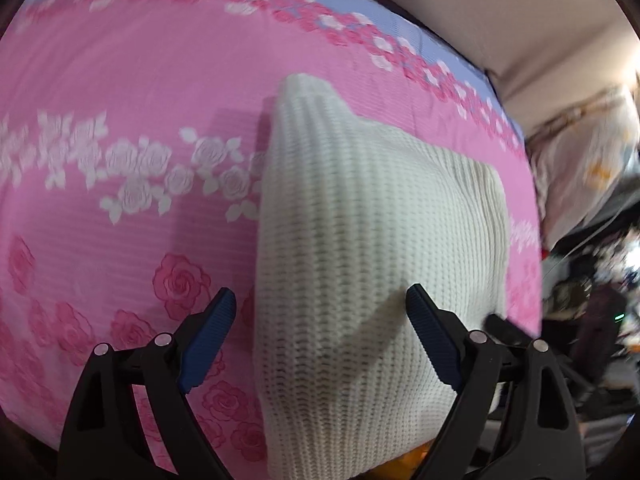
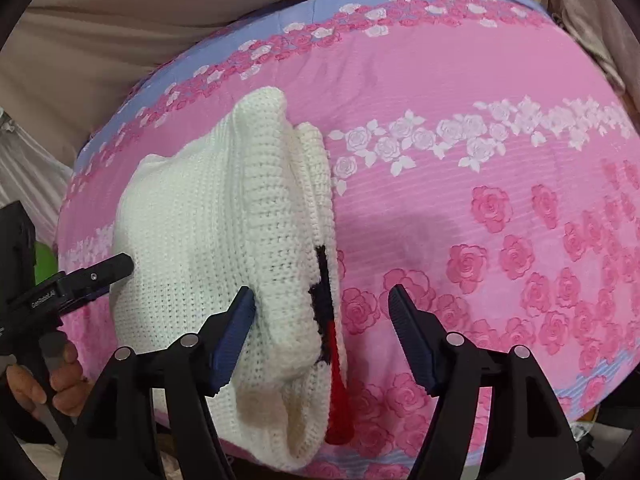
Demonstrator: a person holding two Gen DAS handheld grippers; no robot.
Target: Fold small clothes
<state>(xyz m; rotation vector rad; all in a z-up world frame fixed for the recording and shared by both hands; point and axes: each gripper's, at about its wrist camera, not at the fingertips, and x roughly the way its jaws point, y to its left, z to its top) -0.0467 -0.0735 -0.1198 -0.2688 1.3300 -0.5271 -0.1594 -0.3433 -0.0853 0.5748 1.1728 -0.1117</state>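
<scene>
Just one folded sweater (image 2: 224, 248) (white knit), two parted grippers (image 1: 320, 308) (image 2: 322, 304).

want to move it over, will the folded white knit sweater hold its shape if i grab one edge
Probably not: the white knit sweater looks soft and loosely stacked, so its layers would likely sag apart. The chunky ribbed knit should grip well, not slip, and looks fairly light.

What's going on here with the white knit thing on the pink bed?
A person is folding a white knit sweater on a pink rose-print bedspread. It already lies folded into a narrow stack. The left hand-held gripper and right hand-held gripper both hover open over it, gripping nothing.
</scene>
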